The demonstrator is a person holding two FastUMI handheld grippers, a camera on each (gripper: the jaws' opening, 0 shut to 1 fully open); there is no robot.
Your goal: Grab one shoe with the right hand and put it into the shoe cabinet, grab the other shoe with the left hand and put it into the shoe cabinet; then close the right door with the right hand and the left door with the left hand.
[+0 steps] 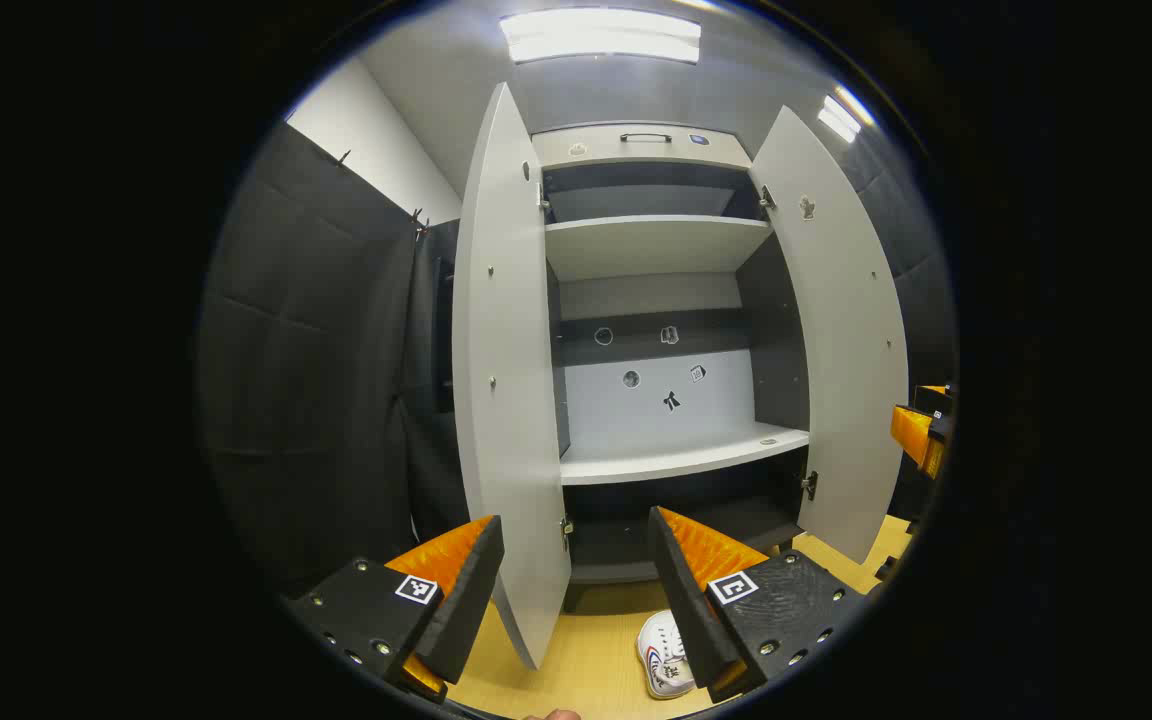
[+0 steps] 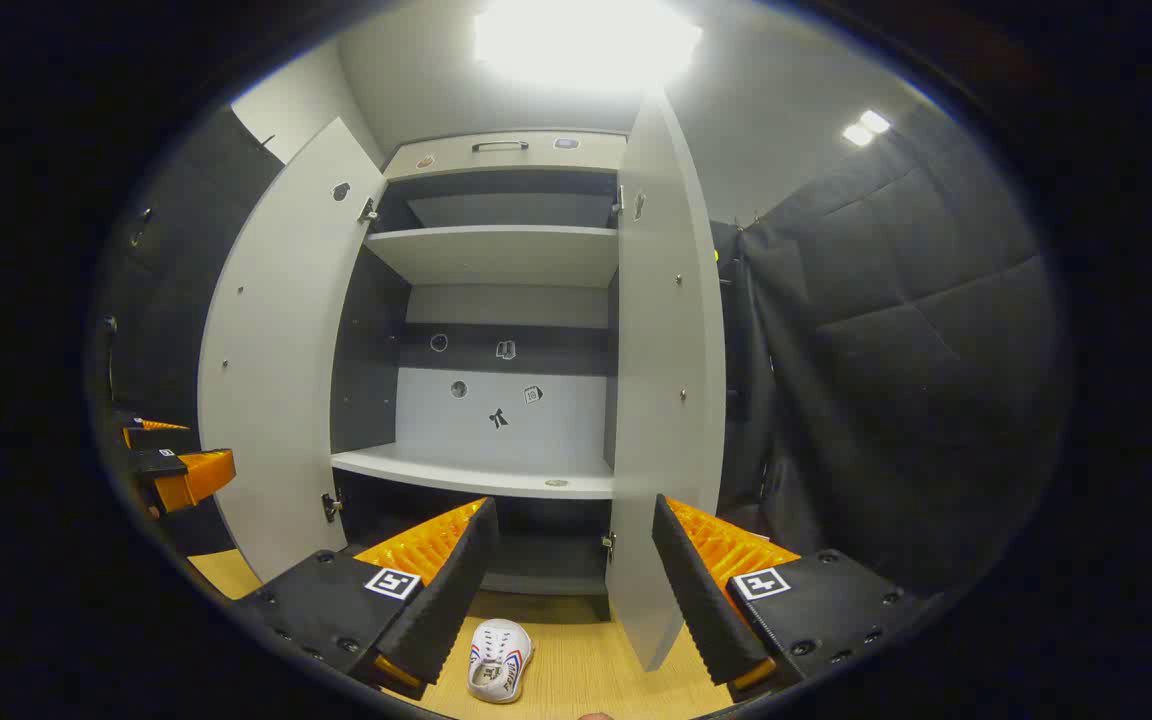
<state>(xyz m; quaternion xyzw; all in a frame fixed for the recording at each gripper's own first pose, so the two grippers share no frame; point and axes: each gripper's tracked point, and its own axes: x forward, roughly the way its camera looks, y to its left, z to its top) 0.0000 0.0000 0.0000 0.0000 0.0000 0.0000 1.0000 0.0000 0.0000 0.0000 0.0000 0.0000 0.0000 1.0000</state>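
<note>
White shoe point(image 2: 499, 658) on floor between wide right tongs point(image 2: 571, 585) — left tongs point(image 1: 576, 590) wide too.

One shoe cabinet point(image 1: 651, 140) with two open doors: a left door point(image 1: 506, 380) and a right door point(image 1: 841, 340). Two pale shelves inside: an upper shelf point(image 1: 651, 245) and a lower shelf point(image 1: 676, 455). One white shoe point(image 1: 664, 655) on the floor point(image 1: 586, 660). Two ceiling lights point(image 1: 601, 35).

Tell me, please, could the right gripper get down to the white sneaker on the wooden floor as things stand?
Probably yes. The right gripper is open and holds nothing, and the white sneaker lies on bare wooden floor just below it, before the open cabinet doors, with nothing between.
</note>
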